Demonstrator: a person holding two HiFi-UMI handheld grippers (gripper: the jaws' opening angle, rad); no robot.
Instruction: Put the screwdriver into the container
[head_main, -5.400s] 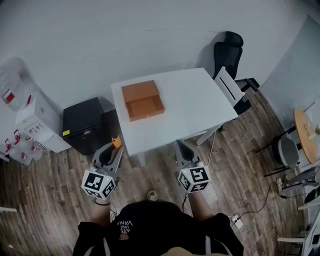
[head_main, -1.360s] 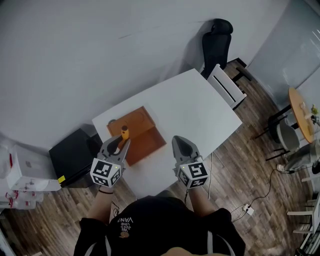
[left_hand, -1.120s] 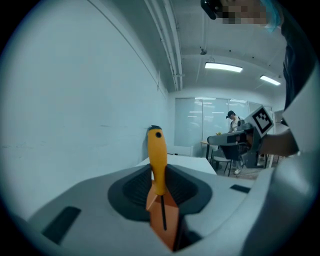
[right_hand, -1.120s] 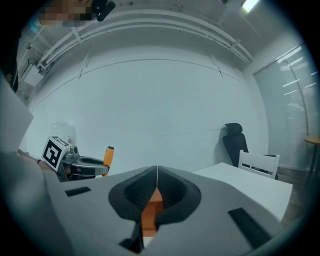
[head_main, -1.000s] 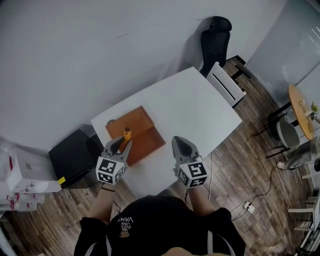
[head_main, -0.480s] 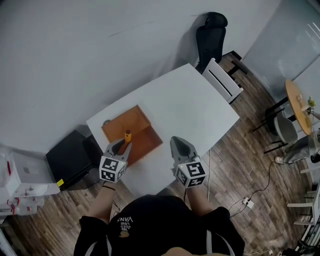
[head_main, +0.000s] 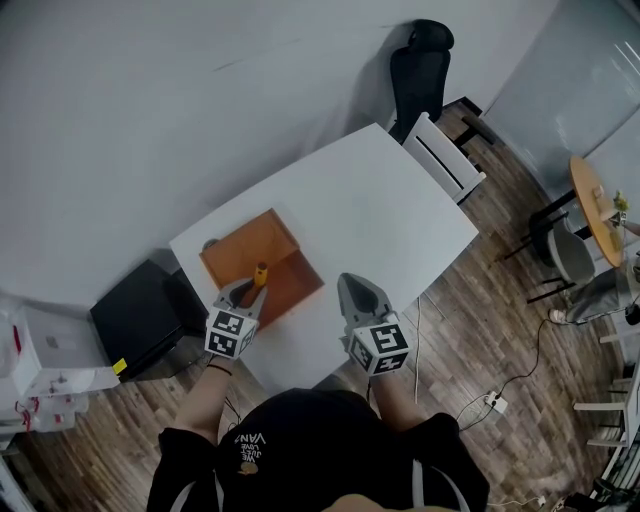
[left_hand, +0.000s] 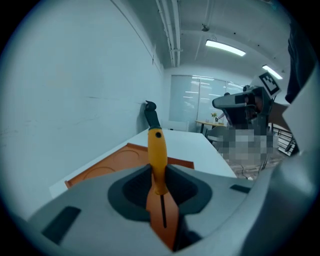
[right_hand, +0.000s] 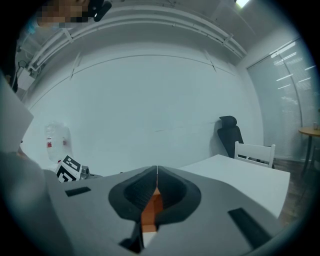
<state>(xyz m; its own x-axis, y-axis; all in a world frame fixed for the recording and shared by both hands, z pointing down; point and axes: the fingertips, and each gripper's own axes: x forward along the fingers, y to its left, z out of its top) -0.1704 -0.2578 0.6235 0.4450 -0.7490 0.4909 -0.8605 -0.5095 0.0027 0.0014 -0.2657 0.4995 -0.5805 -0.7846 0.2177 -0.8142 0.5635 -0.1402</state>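
Person in a black top (head_main: 300, 450) is standing at the near edge of a white rectangular table (head_main: 390, 200), one gripper in each hand. The left gripper (head_main: 249, 290) is clamped on a yellow-handled screwdriver (head_main: 260, 272): in the left gripper view the jaws sit a fair way apart and pinch the lower end of the handle (left_hand: 158, 160), with the rest of the handle poking out past the tips and the thin dark shaft running back between the jaws. That tool is right over the near half of the flat orange open container (head_main: 297, 283), which lies at the table's left corner with its lid part flipped out towards the wall. Can't tell if the screwdriver is touching the container or just above it. The right gripper (head_main: 351, 282) is over bare tabletop just right of the container, jaws closed tip to tip with nothing in them. Further back there's a white slatted chair (head_main: 443, 160) at the table's far end, then a black office chair (head_main: 420, 60) by the wall. A low black cabinet (head_main: 135, 315) sits on the floor left of the table
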